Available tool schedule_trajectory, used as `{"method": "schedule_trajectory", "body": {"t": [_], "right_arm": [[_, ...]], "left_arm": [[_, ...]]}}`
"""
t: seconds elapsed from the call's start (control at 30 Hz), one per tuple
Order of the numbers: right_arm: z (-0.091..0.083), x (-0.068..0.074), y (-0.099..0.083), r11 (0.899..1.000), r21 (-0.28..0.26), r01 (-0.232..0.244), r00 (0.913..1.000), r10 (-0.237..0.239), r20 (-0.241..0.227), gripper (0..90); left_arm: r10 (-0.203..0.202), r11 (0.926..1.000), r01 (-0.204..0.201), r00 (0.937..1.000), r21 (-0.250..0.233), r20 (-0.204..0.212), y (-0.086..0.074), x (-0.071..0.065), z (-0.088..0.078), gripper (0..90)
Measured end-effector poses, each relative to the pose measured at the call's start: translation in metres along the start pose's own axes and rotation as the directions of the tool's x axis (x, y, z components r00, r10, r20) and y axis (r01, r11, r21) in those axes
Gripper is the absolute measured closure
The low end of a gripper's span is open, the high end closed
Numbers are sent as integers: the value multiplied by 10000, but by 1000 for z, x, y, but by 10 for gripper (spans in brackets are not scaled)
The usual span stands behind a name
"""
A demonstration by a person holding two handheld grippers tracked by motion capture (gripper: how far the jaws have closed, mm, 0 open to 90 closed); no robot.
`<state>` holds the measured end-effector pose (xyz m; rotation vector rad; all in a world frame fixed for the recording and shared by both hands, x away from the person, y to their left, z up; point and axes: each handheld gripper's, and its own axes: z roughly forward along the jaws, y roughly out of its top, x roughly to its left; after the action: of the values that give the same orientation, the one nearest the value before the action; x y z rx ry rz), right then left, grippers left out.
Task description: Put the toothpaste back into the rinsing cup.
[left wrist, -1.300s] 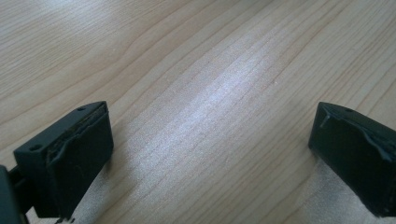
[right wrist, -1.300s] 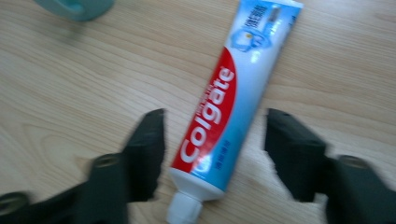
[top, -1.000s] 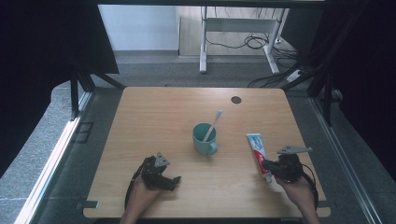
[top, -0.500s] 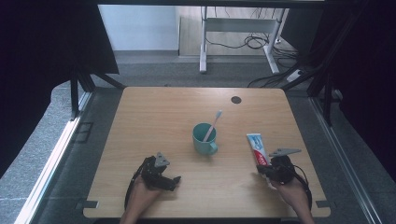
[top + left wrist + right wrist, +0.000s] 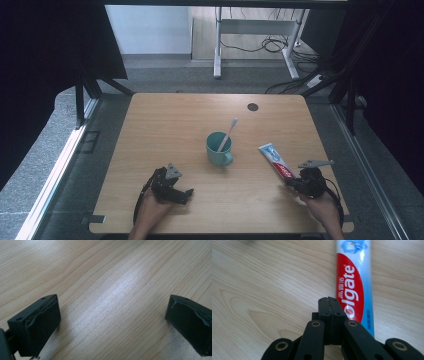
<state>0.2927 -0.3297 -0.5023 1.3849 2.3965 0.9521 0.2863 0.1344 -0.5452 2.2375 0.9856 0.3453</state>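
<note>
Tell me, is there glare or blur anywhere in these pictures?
Left gripper view: a pale sheen of reflected light streaks the light wooden table. Right gripper view: the red, white and blue toothpaste tube blurs toward its far end. High view: evenly lit, dark surroundings.

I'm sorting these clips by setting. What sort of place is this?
Probably a lab or office set up for recording, not a bathroom: a bare wooden table ringed by black curtains, with desk legs and loose cables behind. The mug, toothbrush and toothpaste look staged.
</note>
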Motion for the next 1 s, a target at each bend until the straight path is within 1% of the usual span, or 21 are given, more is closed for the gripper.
{"method": "schedule_trajectory", "body": {"t": [0.1, 0.27, 0.33, 0.37, 0.4, 0.43, 0.47, 0.5, 0.53, 0.57, 0.6, 0.63, 0.7, 0.73, 0.77, 0.8, 0.83, 0.9, 0.97, 1.0], "right_arm": [[-4, -4, -3, 9999, 32, -103, 9999, 103, 60, 895], [-5, -4, 0, 10000, 27, -34, 10000, 34, 65, 894], [-6, -4, 4, 10000, 43, -48, 10000, 48, 9, 837], [-7, -5, 6, 10000, 81, -37, 10000, 37, 69, 815], [-7, -5, 6, 10000, 81, -37, 10000, 37, 69, 815], [-8, -6, 9, 9999, 93, -138, 9999, 138, -8, 754], [-8, -7, 10, 9998, 103, -149, 9998, 151, -121, 719], [-9, -8, 12, 9998, 99, -171, 9998, 171, -88, 691], [-9, -8, 12, 9998, 99, -171, 9998, 171, -88, 691], [-9, -8, 14, 9998, 119, -133, 9999, 133, 43, 668], [-10, -8, 16, 9998, 189, -34, 9999, 30, 169, 642], [-10, -8, 19, 9992, 390, 14, 9996, -25, 298, 596], [-9, -10, 21, 9986, 523, 27, 9992, -49, 409, 552], [-9, -10, 21, 9986, 523, 27, 9992, -49, 409, 552], [-6, -12, 24, 9971, 758, 8, 9985, -49, 537, 512], [-6, -12, 24, 9971, 758, 8, 9985, -49, 537, 512], [-4, -14, 25, 9962, 866, 9, 9984, -57, 561, 496], [2, -18, 27, 9929, 1187, -104, 9985, 39, 550, 444], [5, -21, 29, 9913, 1307, -150, 9987, 84, 508, 409], [5, -21, 29, 9913, 1307, -150, 9987, 84, 508, 409]], "left_arm": [[-3, 10000, 3, 10000, -2, 0, 0, 0, 0, 0], [-3, 10000, 3, 10000, -1, 0, 0, 0, 0, 0], [-2, 10000, 2, 10000, -3, -1, 0, 0, 0, 0], [-1, 10000, 1, 10000, -1, -1, 0, 0, 0, 0], [-1, 10000, 1, 10000, -1, -1, 0, 0, 0, 0], [0, 10000, 0, 10000, 1, -1, 0, 0, 0, 0], [-2, 10000, 2, 10000, -3, -2, 0, 0, 0, 0], [-1, 10000, 1, 10000, -1, -2, 0, 0, 0, 0], [-1, 10000, 1, 10000, -1, -2, 0, 0, 0, 0], [2, 10000, -2, 10000, 1, -2, 0, 0, 0, 0], [-2, 10000, 2, 10000, 0, -4, 0, 0, 0, 0], [9, 10000, -9, 10000, 8, -2, 0, 0, 0, 0], [-4, 10000, 4, 10000, -1, -1, 0, 0, 0, 0], [-4, 10000, 4, 10000, -1, -1, 0, 0, 0, 0], [-6, 10000, 6, 10000, -2, -2, 0, 0, 0, 0], [-6, 10000, 6, 10000, -2, -2, 0, 0, 0, 0], [-4, 10000, 4, 10000, 0, 0, 0, 0, 0, 0], [-5, 10000, 5, 10000, -4, 0, 0, 0, 0, 0], [-10, 10000, 10, 10000, -5, -1, 0, 0, 0, 0], [-10, 10000, 10, 10000, -5, -1, 0, 0, 0, 0]]}}
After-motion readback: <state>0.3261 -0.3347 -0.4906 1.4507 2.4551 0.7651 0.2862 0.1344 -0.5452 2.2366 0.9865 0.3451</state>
